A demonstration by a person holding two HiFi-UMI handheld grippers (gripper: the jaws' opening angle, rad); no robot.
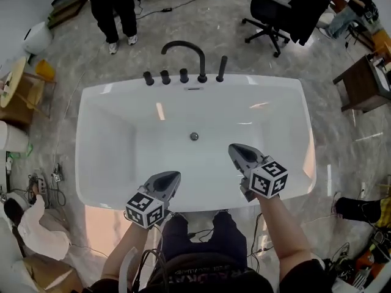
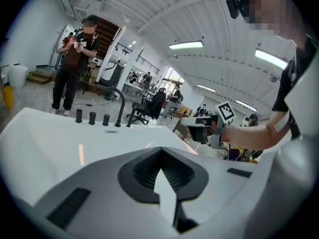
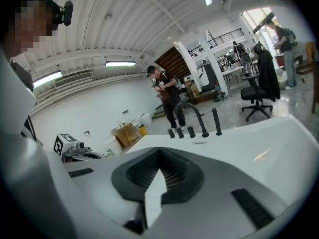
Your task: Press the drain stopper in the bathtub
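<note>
Stopper status: drain stopper [image 1: 194, 136] is sitting on the bathtub [image 1: 104, 93] floor, ahead and left of the right gripper [image 1: 234, 149], ahead and right of the left gripper [image 1: 173, 177], touching neither. Both grippers are hovering over the tub's near side (right one closer to the stopper). Both sets of jaws are sitting pressed together, gripping nothing. Faucet [image 1: 201, 72] is standing beyond the stopper.

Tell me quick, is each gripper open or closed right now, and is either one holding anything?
Left gripper: closed, holding nothing.
Right gripper: closed, holding nothing.
</note>
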